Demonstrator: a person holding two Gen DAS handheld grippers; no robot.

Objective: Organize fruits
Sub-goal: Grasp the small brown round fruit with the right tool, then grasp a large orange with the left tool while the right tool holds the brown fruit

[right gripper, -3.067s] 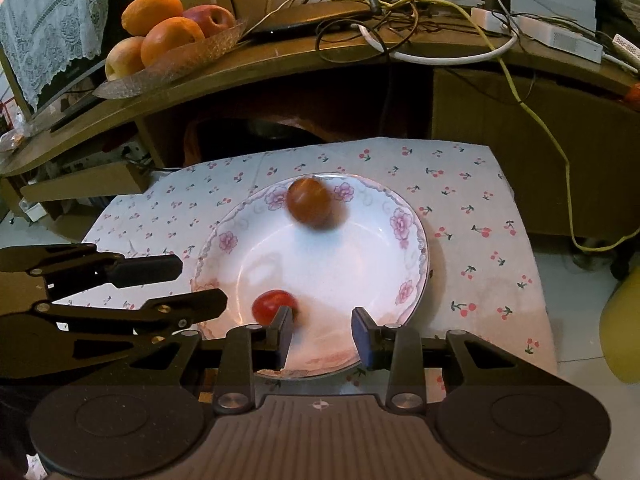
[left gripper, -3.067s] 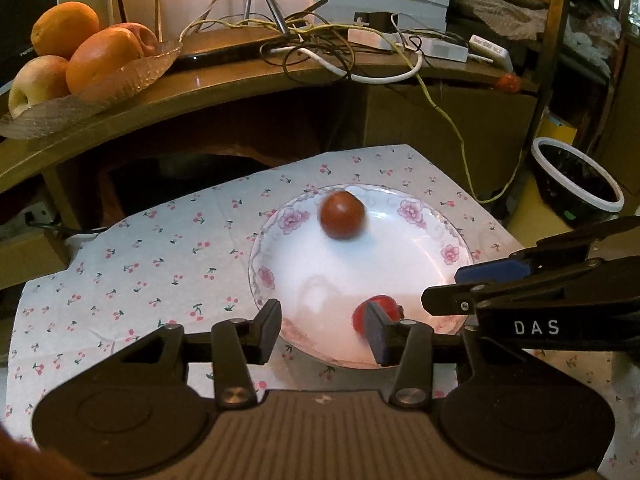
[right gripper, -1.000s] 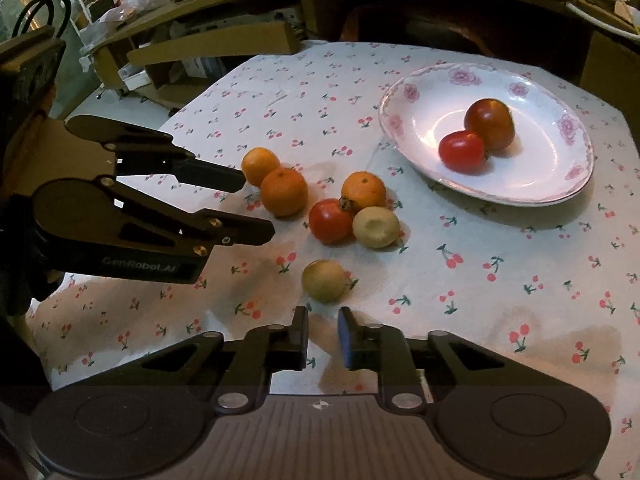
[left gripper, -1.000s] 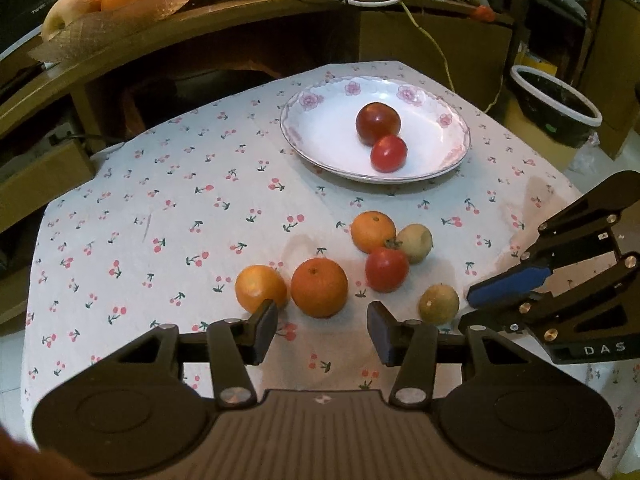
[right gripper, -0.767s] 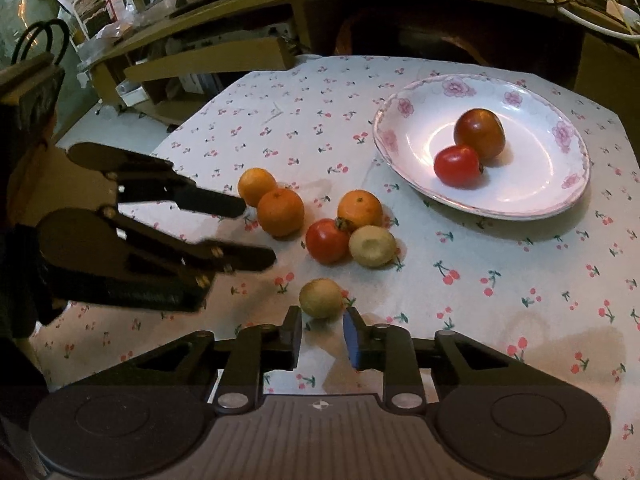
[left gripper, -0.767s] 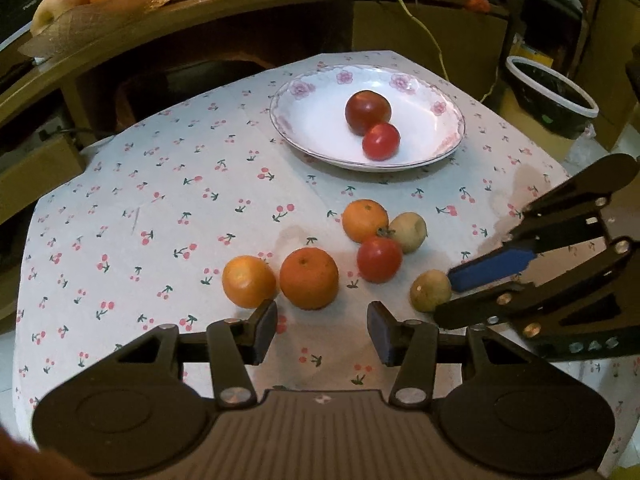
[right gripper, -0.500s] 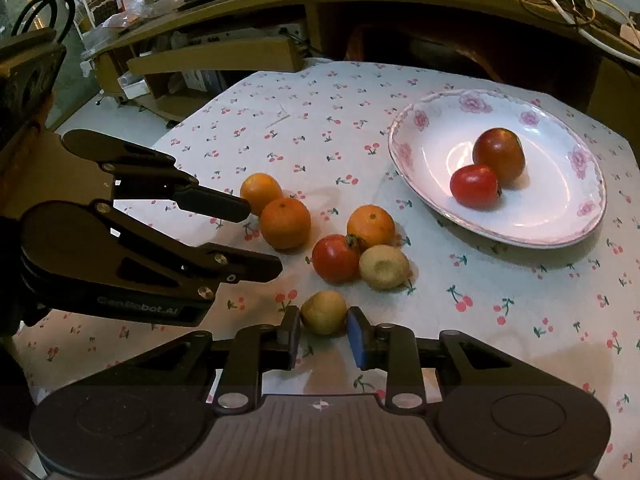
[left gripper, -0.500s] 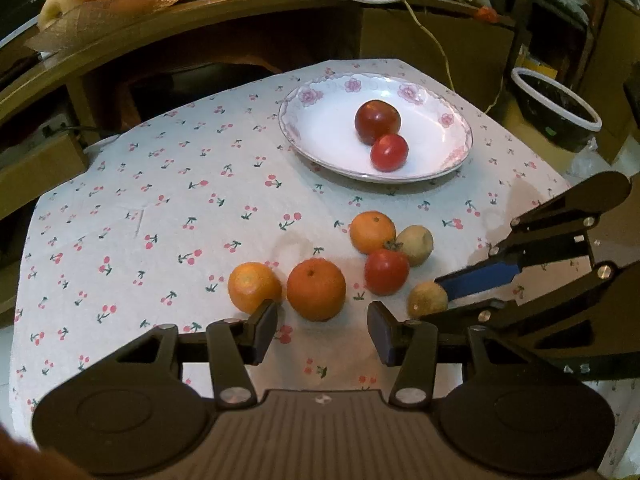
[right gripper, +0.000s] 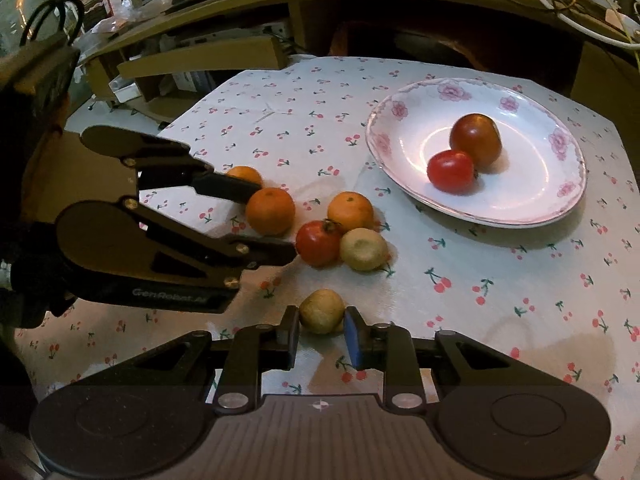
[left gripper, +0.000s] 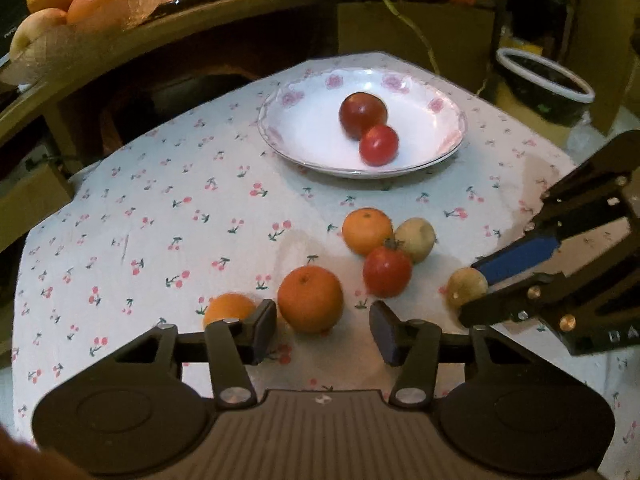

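The right gripper (right gripper: 322, 334) sat lowest and nearest, its two pads closed against the sides of a small yellow-brown fruit (right gripper: 322, 311) that rested on the cherry-print tablecloth (right gripper: 480, 280). The grip was taken across the fruit's width, presumably so that a round body would not roll out on lifting.

The left gripper (left gripper: 323, 330) hovered with its jaws apart and nothing between the pads. A large orange (left gripper: 310, 299) lay just beyond the gap, and a smaller orange (left gripper: 228, 308) sat partly hidden behind the left finger. This spacing suggested a pick being lined up, not yet made.

Farther out, a red tomato (right gripper: 318, 242), a second pale fruit (right gripper: 363, 249) and another orange (right gripper: 350, 212) lay clustered and touching one another.

At the far side stood the floral plate (right gripper: 532, 208), which held a dark red fruit (right gripper: 475, 140) and a small red tomato (right gripper: 451, 171) resting against each other. The plate appeared to be the collection point, which would explain both grippers working the loose group nearest it.
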